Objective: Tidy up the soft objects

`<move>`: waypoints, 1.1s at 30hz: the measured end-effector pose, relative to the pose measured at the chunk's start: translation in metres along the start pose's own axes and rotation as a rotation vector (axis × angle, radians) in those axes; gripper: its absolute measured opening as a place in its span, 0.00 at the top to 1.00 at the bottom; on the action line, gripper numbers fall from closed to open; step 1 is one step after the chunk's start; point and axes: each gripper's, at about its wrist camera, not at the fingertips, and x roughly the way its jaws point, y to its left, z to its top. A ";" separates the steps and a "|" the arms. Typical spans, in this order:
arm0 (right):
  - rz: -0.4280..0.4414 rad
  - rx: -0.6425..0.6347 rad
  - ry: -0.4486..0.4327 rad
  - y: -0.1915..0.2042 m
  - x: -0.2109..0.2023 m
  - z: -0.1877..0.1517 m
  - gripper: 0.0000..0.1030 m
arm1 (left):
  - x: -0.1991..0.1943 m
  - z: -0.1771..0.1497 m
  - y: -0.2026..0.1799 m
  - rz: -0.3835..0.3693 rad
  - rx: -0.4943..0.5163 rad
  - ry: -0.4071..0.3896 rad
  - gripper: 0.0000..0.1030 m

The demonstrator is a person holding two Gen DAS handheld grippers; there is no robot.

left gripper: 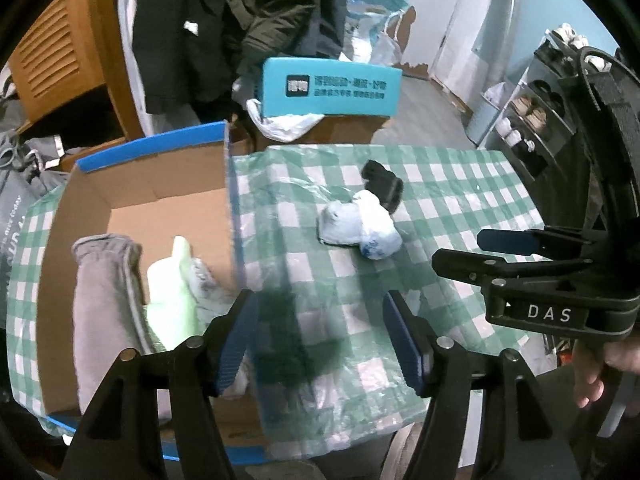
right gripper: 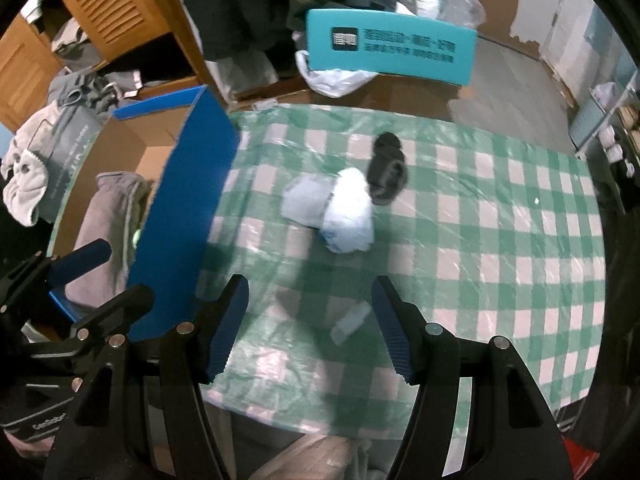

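A pale blue rolled cloth bundle (left gripper: 358, 226) (right gripper: 334, 208) lies mid-table on the green checked cloth (left gripper: 440, 208) (right gripper: 500, 240), with a black rolled sock (left gripper: 384, 184) (right gripper: 387, 170) touching its far side. On the left stands an open cardboard box (left gripper: 160, 200) (right gripper: 188, 216) with blue outer walls. It holds a grey folded garment (left gripper: 104, 304) (right gripper: 108, 224) and a light green soft item (left gripper: 172, 300). My left gripper (left gripper: 320, 340) hovers open over the box's right wall, nothing between its fingers. My right gripper (right gripper: 310, 328) stands open above the table's near part, also without anything in it.
A teal box with printed text (left gripper: 330, 88) (right gripper: 390, 48) sits behind the table on a brown carton with a plastic bag. Dark coats hang behind, a wooden cabinet (right gripper: 100, 12) at the far left, a shoe rack (left gripper: 532, 120) at the right. A small clear wrapper (right gripper: 350, 322) lies near my right gripper.
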 end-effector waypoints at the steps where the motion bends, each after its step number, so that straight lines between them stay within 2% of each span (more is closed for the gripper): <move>1: 0.000 0.006 0.002 -0.004 0.000 -0.001 0.38 | 0.003 0.000 -0.003 0.000 0.002 0.005 0.36; 18: -0.034 0.089 0.043 -0.049 0.015 -0.016 0.38 | 0.045 -0.002 -0.040 -0.036 0.041 0.084 0.36; 33: -0.056 0.113 0.101 -0.061 0.038 -0.024 0.38 | 0.073 -0.007 -0.023 -0.070 -0.052 0.148 0.36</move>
